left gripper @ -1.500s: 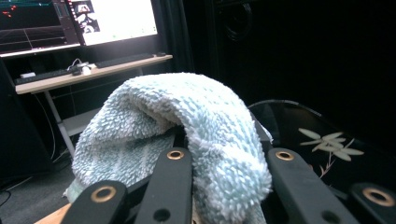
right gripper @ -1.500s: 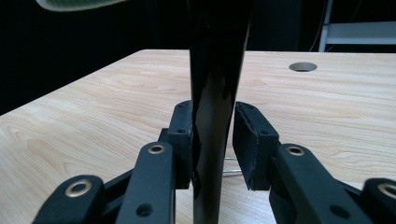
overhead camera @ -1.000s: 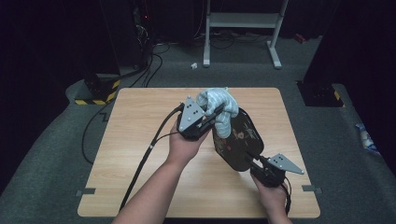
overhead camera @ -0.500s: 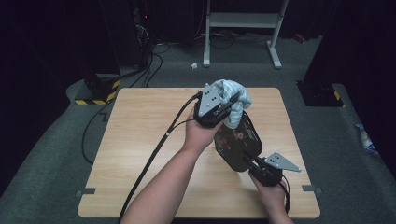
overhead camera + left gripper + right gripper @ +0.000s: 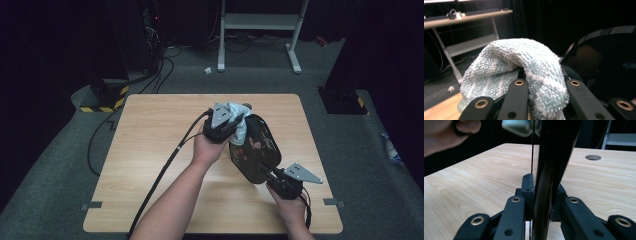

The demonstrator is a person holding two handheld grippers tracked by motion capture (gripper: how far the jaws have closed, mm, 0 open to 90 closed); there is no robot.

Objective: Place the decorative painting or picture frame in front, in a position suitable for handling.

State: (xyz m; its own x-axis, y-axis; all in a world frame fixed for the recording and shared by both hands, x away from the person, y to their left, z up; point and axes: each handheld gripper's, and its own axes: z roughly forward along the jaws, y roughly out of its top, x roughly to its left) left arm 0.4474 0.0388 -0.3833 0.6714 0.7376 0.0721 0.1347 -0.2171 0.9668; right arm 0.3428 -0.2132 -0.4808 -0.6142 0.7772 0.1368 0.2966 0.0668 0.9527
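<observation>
Pale, straight-grained wood makes up the rectangular table (image 5: 150, 150), its corners rounded and a round cable hole (image 5: 593, 157) cut into the top, seen in the right gripper view. Dark grey carpet lies around it, with black cables trailing over the floor at the far left.

Near the middle of the table, the left gripper (image 5: 226, 125) has its black jaws clamped on a light blue-and-white cloth (image 5: 524, 67). The cloth is thick terry, nubbly and looped, bunched into a soft rounded wad that bulges up and over the jaw tips. In the high view the wad touches the far, upper rim of the tray.

Just right of it stands a glossy black tray (image 5: 255, 147), oval with a smooth lacquered sheen and small reddish and pale flower motifs on its face. It is tilted up on edge over the table rather than lying flat.

At the tray's near lower rim, the right gripper (image 5: 280, 179) pinches the thin rim between its matte black jaws, the edge running straight up between the pads. A grey three-cornered plate sits on top of each gripper.
</observation>
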